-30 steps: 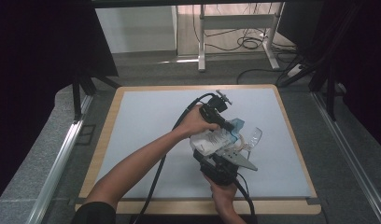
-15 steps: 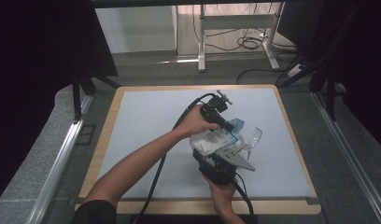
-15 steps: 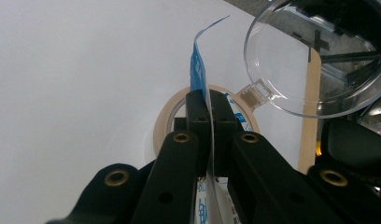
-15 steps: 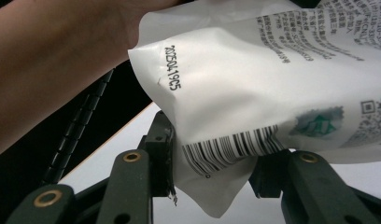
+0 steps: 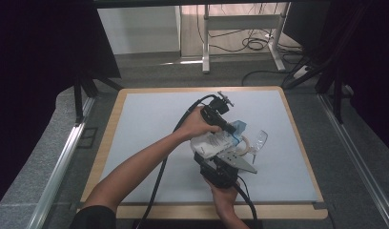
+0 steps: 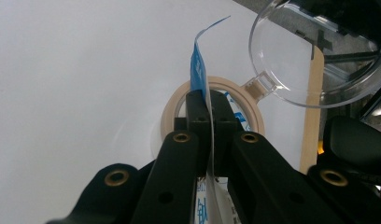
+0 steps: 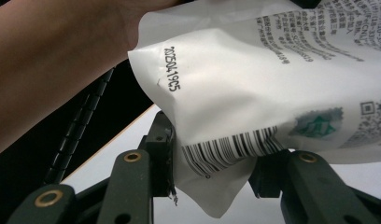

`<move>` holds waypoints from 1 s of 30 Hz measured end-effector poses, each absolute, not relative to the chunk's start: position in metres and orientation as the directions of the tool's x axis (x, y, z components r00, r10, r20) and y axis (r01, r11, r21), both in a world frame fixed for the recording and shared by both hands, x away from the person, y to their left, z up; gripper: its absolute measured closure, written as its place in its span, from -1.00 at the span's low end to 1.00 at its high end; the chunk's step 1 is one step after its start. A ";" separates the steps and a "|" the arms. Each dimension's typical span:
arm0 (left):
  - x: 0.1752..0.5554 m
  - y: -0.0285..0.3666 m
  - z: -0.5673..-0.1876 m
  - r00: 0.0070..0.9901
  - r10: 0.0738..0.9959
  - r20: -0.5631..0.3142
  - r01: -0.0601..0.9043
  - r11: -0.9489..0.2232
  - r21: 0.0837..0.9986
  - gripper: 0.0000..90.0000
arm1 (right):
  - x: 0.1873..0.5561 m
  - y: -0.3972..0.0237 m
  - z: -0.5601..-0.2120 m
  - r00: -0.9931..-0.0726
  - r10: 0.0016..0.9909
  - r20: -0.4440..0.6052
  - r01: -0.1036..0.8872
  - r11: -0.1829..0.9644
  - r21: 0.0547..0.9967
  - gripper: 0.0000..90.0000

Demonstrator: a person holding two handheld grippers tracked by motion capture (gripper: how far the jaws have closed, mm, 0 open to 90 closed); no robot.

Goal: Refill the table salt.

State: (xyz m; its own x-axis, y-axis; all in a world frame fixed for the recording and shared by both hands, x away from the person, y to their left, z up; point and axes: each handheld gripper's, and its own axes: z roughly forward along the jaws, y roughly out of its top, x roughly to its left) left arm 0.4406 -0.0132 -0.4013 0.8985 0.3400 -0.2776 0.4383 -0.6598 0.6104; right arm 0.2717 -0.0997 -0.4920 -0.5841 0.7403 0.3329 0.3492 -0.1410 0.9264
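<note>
Nearest the table's front edge, the right gripper [image 5: 226, 160] is held low over the grey mat [image 5: 149, 119], its grey three-cornered plate pointing away from the person. In the right gripper view, its jaws stand partway apart and clamp the barcoded lower end of a white plastic pouch [image 7: 272, 88]; the pouch material bulges between the two pads and a loose corner hangs below them. A bare forearm [image 7: 62, 51] crosses behind the pouch in that view.

Just beyond, the left gripper [image 5: 230, 131] reaches in from the left and meets the same pouch [image 5: 214, 142] from the far side. In the left gripper view, its jaws are clenched tight on a thin blue-and-white edge of the pouch [image 6: 198, 74], which rises curling above the pads.

Directly past those jaws, a beige ring-shaped spout [image 6: 212, 112] sits on the pouch, with a clear round lid [image 6: 310, 51] hinged to it and swung open. In the high view the clear lid [image 5: 259, 140] projects to the right of both grippers, over the mat.

Farthest off, the table's wooden rim [image 5: 197, 89] borders the mat.
</note>
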 end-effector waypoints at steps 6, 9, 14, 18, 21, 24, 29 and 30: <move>0.442 -0.013 -0.401 0.897 0.340 -0.283 0.442 -0.660 0.608 1.00 | 0.272 -0.100 -0.490 -0.586 0.728 0.356 0.363 -0.157 0.919 0.32; 0.441 -0.014 -0.401 0.895 0.343 -0.285 0.446 -0.659 0.606 1.00 | 0.272 -0.101 -0.490 -0.583 0.723 0.370 0.370 -0.170 0.914 0.32; 0.442 -0.011 -0.401 0.898 0.339 -0.281 0.440 -0.660 0.609 1.00 | 0.272 -0.101 -0.490 -0.589 0.716 0.374 0.369 -0.172 0.913 0.32; 0.442 -0.012 -0.401 0.897 0.341 -0.283 0.442 -0.658 0.609 1.00 | 0.273 -0.101 -0.490 -0.590 0.719 0.368 0.367 -0.167 0.915 0.32; 0.442 -0.011 -0.401 0.895 0.344 -0.284 0.445 -0.657 0.608 1.00 | 0.273 -0.101 -0.490 -0.592 0.716 0.370 0.368 -0.167 0.914 0.32; 0.442 -0.010 -0.401 0.895 0.344 -0.284 0.446 -0.656 0.610 1.00 | 0.273 -0.101 -0.490 -0.595 0.714 0.369 0.368 -0.166 0.915 0.32; 0.442 -0.010 -0.402 0.895 0.343 -0.284 0.444 -0.654 0.612 1.00 | 0.273 -0.102 -0.490 -0.596 0.714 0.368 0.369 -0.163 0.915 0.32; 0.442 -0.010 -0.402 0.895 0.343 -0.284 0.444 -0.654 0.613 1.00 | 0.273 -0.102 -0.490 -0.597 0.715 0.365 0.367 -0.161 0.916 0.32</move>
